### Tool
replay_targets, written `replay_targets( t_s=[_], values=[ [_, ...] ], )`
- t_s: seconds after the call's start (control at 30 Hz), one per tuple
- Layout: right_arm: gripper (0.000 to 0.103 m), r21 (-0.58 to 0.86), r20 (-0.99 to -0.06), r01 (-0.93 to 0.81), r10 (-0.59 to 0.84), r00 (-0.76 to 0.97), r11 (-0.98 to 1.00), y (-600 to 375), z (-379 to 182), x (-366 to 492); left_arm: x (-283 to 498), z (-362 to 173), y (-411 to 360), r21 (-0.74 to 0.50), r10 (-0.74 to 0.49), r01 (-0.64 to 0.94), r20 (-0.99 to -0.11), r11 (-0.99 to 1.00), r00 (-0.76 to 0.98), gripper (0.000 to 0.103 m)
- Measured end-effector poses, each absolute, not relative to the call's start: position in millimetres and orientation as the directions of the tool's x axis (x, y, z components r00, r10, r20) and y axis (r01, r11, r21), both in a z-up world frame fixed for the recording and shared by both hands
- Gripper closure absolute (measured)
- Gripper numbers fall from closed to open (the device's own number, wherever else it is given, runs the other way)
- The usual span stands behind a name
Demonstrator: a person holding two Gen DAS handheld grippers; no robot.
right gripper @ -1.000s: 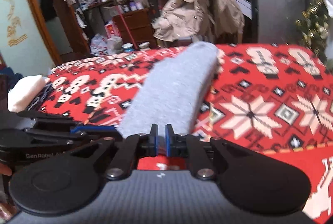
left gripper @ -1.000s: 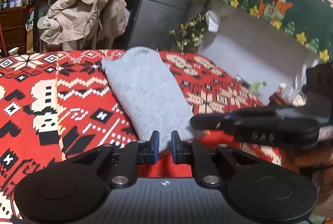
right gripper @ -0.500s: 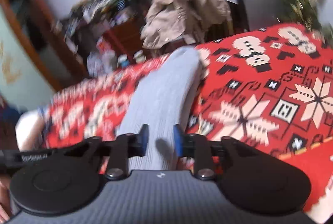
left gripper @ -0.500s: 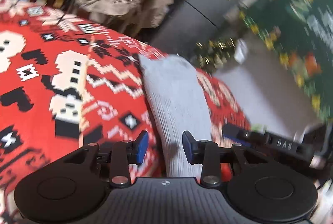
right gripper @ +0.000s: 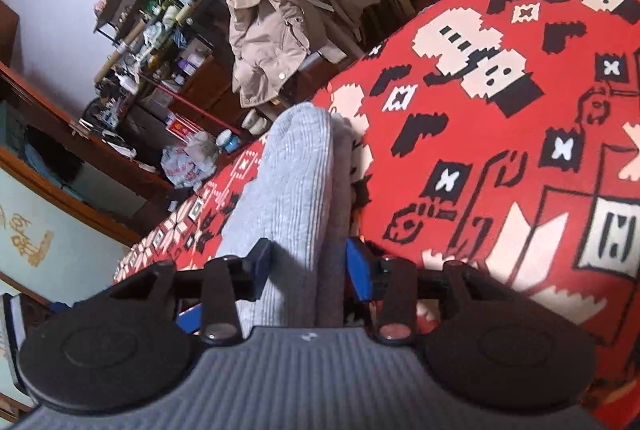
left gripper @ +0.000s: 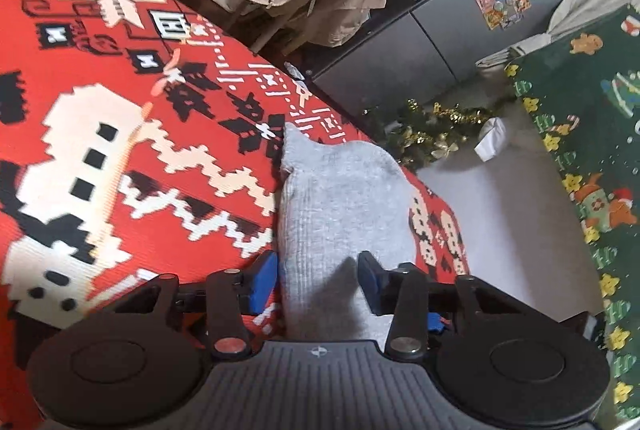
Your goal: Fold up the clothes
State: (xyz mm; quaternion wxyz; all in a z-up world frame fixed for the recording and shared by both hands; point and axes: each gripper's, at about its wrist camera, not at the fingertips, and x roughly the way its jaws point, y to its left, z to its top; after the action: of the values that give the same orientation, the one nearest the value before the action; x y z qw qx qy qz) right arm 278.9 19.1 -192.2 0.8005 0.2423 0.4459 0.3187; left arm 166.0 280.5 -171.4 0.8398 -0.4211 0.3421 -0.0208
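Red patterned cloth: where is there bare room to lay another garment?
On the red patterned cloth, both broad stretches flanking the grey knit garment are bare. Crowded only at its near end, where the open left tool and right tool straddle it.

Grey ribbed garment (left gripper: 344,214), red patterned cloth (left gripper: 120,150)

Clearance around the folded garment

The ribbed grey knitted garment (left gripper: 340,214) fills the gap between both pairs of open blue-padded fingers (left gripper: 264,280). The red patterned tablecloth (left gripper: 120,158) lies bare on either side of it. Beyond the far table edge, a beige coat draped over a chair (right gripper: 280,6) blocks passage.
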Motion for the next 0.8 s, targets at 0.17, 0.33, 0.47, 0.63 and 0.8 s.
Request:
replay_targets(
  t_s=[0.17, 0.33, 0.47, 0.63, 0.8],
  values=[
    [0.082, 0.684, -0.544, -0.306, 0.742, 0.392, 0.663, 27, -197, 282, 162, -170, 277, -0.712, -0.304, -0.243, -0.547, 0.659, 0.78, 0.085],
    [0.089, 0.654, -0.53, -0.347, 0.735, 0.423, 0.672, 31, -181, 274, 154, -148, 271, -0.691, -0.295, -0.198, -0.526, 0.695, 0.798, 0.088],
    [0.09, 0.66, -0.496, -0.372, 0.75, 0.438, 0.653, 26, -154, 258, 128, -121, 269, -0.701, -0.296, -0.166, -0.488, 0.694, 0.821, 0.088],
    [0.09, 0.671, -0.443, -0.412, 0.779, 0.444, 0.616, 7, -107, 212, 86, -83, 263, -0.715, -0.303, -0.132, -0.446, 0.686, 0.842, 0.088],
    [0.09, 0.663, -0.422, -0.448, 0.794, 0.437, 0.599, -14, -70, 143, 20, -60, 250, -0.724, -0.296, -0.128, -0.428, 0.678, 0.854, 0.088]
  ],
)
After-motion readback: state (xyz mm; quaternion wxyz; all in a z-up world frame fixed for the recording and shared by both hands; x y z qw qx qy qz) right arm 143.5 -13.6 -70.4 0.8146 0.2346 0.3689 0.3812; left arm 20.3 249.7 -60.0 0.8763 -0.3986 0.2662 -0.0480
